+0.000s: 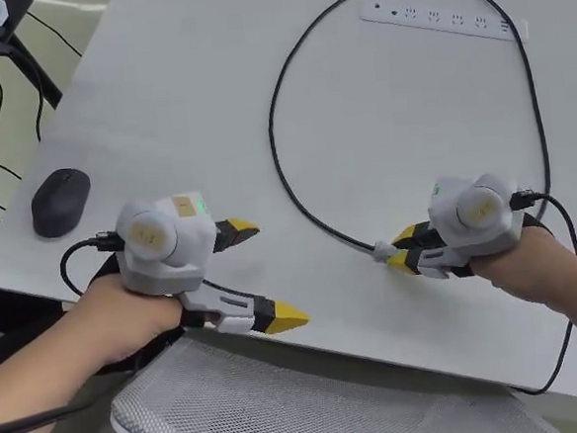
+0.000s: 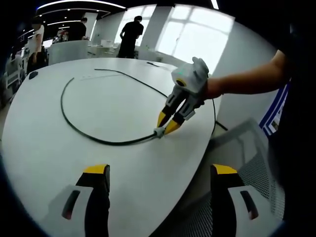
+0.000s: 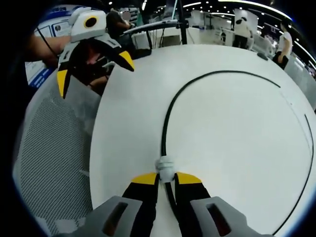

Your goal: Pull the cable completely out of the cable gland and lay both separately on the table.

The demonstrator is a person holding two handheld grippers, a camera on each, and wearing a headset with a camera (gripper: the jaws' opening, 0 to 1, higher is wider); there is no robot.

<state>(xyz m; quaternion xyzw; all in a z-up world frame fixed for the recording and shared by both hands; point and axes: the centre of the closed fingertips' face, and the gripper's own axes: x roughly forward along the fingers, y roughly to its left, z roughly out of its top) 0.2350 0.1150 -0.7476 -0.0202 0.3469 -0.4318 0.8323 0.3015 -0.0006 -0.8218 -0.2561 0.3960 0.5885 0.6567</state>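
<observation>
Head view: you hold the right gripper [image 1: 402,248] low on the white table [image 1: 182,105], at the near end of the thin black cable [image 1: 276,148], which sweeps away in a wide loop towards the white power strip [image 1: 443,17].
Right jaws: nearly pressed together. They appear to pinch the cable just behind the small white plastic cable gland [image 1: 381,253], though the yellow tips partly hide the contact.
Gland: threaded on the cable, resting on the table just ahead of those tips.
Left jaws: spread wide and empty on the left gripper [image 1: 263,273], held over the table's front edge above the grey mesh chair seat [image 1: 282,405].
Why so: the cable looks anchored at one end so your free gripper can take the gland and draw the two apart.
Hands: your right wrist sits low, jaws pointing left. Your left gripper points right towards the gland, well apart from it.
Bystander: black computer mouse [image 1: 61,201], far left on the table.
</observation>
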